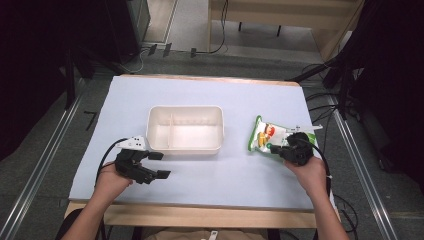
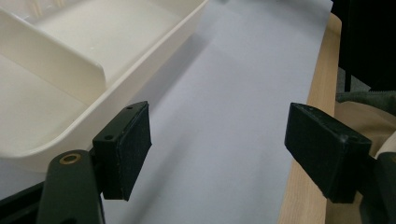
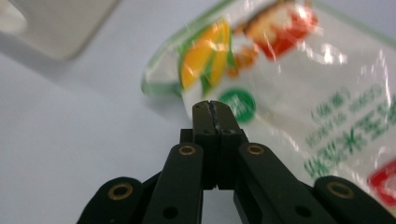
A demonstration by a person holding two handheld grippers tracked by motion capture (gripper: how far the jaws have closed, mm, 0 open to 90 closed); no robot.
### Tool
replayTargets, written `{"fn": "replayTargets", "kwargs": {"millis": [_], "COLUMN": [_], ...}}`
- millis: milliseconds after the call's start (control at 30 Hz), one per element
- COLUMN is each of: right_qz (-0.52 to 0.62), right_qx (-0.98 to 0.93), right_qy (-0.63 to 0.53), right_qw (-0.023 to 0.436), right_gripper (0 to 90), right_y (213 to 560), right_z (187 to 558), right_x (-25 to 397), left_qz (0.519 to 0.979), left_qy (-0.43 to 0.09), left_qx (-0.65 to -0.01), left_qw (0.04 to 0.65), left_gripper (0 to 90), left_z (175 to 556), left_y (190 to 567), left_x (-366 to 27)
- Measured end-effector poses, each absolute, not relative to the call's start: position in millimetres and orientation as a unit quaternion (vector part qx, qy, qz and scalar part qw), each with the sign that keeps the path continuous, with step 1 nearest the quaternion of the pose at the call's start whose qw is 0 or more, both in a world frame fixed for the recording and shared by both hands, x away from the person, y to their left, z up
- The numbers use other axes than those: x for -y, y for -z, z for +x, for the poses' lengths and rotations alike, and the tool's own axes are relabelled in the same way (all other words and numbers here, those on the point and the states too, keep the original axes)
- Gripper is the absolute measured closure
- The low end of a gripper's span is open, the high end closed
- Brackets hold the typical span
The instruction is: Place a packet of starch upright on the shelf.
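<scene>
the snack bag (image 1: 267, 137) lies flat on the table (image 1: 210, 175), right of the white divided tray (image 1: 185, 128). the right hand-held gripper (image 3: 211, 105), jaws pressed together and empty, noses at its edge, likely lining up a grab; the left hand-held gripper (image 1: 157, 165) waits wide by the tray.

The tabletop (image 1: 210, 170) wore a pale blue sheet — on it lay a white divided tray (image 1: 185, 129) and, well apart, a snack bag (image 1: 267, 135).

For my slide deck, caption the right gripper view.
Right tongs shut, tips at the near edge of a snack bag on the table.
</scene>
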State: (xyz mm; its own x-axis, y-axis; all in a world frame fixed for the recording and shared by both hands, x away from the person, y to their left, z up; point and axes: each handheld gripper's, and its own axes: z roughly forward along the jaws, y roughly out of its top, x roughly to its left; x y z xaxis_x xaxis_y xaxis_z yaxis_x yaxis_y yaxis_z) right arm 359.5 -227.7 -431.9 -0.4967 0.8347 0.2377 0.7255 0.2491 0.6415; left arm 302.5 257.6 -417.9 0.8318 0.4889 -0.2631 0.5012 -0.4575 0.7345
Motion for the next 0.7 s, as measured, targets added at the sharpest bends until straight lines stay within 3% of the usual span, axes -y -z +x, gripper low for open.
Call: {"fn": "replayTargets", "kwargs": {"millis": [500, 700], "right_qz": [0.535, 0.574], "right_qx": [-0.738, -0.717], "right_qy": [-0.386, -0.375], "right_qw": [0.141, 0.130], "right_gripper": [88.3, 90.0], "right_y": [413, 422], "right_z": [433, 456], "right_x": [229, 238], "left_qz": [0.852, 0.848], "left_qy": [0.000, -0.004], "left_qx": [-0.299, -0.305], "left_qw": [0.430, 0.434], "left_gripper": [23.6, 23.6], "left_z": [289, 285], "left_y": [419, 419], "left_x": [-268, -271]}}
